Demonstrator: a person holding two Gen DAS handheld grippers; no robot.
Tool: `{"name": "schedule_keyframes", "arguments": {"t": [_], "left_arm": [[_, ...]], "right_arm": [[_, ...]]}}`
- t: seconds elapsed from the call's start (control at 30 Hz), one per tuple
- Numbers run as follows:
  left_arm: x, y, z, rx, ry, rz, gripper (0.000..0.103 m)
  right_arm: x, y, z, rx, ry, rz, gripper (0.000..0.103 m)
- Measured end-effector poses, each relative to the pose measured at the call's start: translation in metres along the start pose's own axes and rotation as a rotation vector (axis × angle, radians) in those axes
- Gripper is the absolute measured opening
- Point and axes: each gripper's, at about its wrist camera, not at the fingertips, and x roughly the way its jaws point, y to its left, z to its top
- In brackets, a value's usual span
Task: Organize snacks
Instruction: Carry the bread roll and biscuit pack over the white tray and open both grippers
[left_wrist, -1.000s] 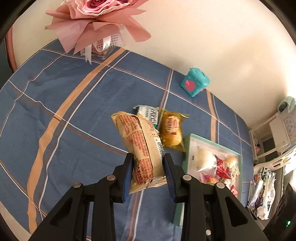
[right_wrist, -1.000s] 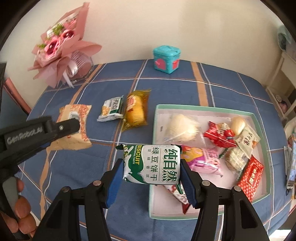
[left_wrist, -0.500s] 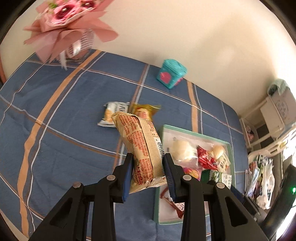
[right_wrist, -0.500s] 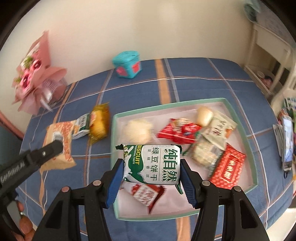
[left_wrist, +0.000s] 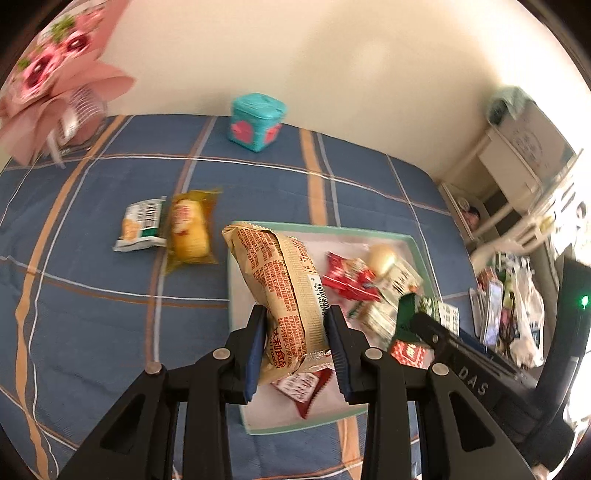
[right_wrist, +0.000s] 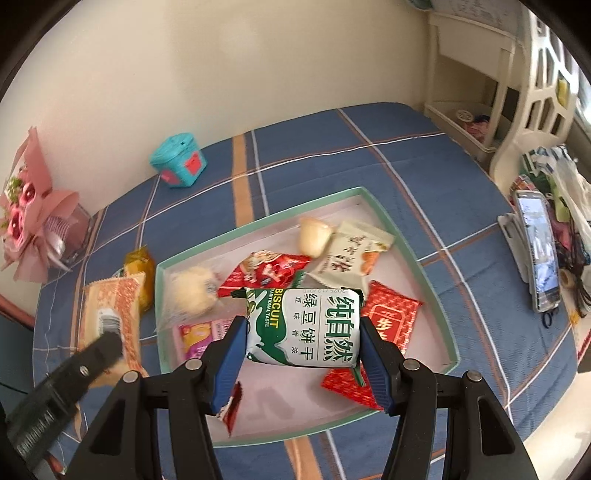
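While both packets hang over the green-rimmed tray (right_wrist: 432, 280), the relation that counts is which one already has a free landing spot beneath it. Right gripper (right_wrist: 303, 332) is clamped on the green-and-white biscuit packet (right_wrist: 306, 325) — long axis crosswise between the pads, printed face up. It sits above the near middle of the tray, with the red packets (right_wrist: 391, 317) under its right end and a pink one (right_wrist: 199, 334) just to its left. Bare tray floor shows only along the near edge, below the jaws.

Left gripper (left_wrist: 297, 343) is clamped on the tan packet (left_wrist: 284, 288), held by its near end — long axis running away from the jaws, far end tilted up and leftward. From the left wrist view it overhangs the tray's left rim (left_wrist: 232, 295); the right wrist view places it just outside that rim, so it is at the edge rather than well inside. A pale round snack (right_wrist: 192, 291) lies in the tray's far-left corner.

Judgement: the right hand is nearer a drop, since its packet is already inside the rim; the left needs to travel rightward first. Risk — both packets end up stacked on snacks already there.

Two items lie on the blue plaid cloth (left_wrist: 92, 314) left of the tray: a yellow packet (left_wrist: 188, 229) and, touching its left side, a small green-and-white one (left_wrist: 142, 225).
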Motion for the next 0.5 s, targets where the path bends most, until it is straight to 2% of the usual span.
{"name": "schedule_keyframes", "arguments": {"t": [0.27,0.5], "left_arm": [[0.016,-0.036,-0.011,0.099,0.040,0.011,0.035],[0.030,-0.047,-0.020,0.134,0.077,0.028,0.035]], "right_arm": [[-0.001,-0.017,0.003,0.037,-0.001,0.000,0.062],[0.007,-0.022,0.002,0.044,0.018,-0.003,0.062]]}}
